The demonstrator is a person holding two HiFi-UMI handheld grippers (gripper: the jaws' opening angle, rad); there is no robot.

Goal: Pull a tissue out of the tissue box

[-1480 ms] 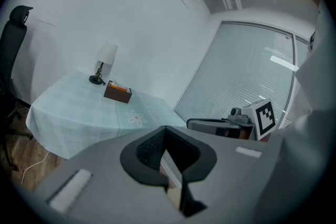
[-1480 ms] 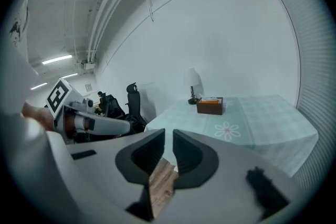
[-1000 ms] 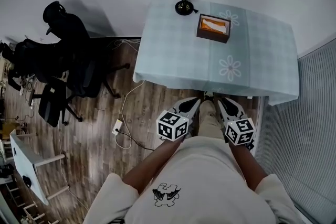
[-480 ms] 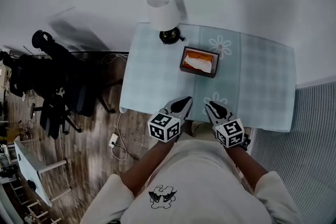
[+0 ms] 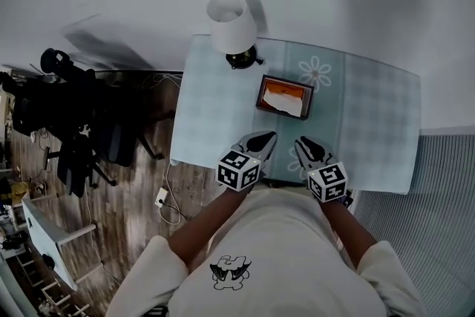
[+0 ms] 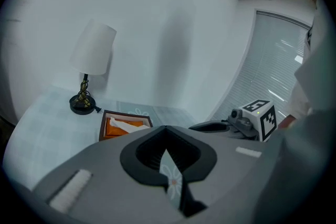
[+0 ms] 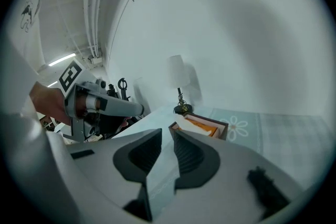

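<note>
The brown tissue box (image 5: pixel 284 96) sits on the pale blue flowered tablecloth (image 5: pixel 371 122), with an orange top and a white tissue sticking up from it. In the left gripper view the tissue box (image 6: pixel 126 126) lies ahead and to the left; in the right gripper view the tissue box (image 7: pixel 202 126) lies just beyond the jaws. My left gripper (image 5: pixel 266 136) hovers over the table's near edge, short of the box, its tips (image 6: pixel 167 127) meeting with nothing in them. My right gripper (image 5: pixel 302 142) is beside it, with a narrow empty gap at its tips (image 7: pixel 168 131).
A lamp with a white shade (image 5: pixel 231 22) stands at the table's back left corner, close to the box. Dark office chairs (image 5: pixel 67 108) crowd the floor at left, where a cable and power strip (image 5: pixel 162 197) also lie. A slatted grey panel (image 5: pixel 445 219) runs along the right.
Both grippers have moved forward from over the floor to above the table's near edge, nearer the box. Their jaws look unchanged.
</note>
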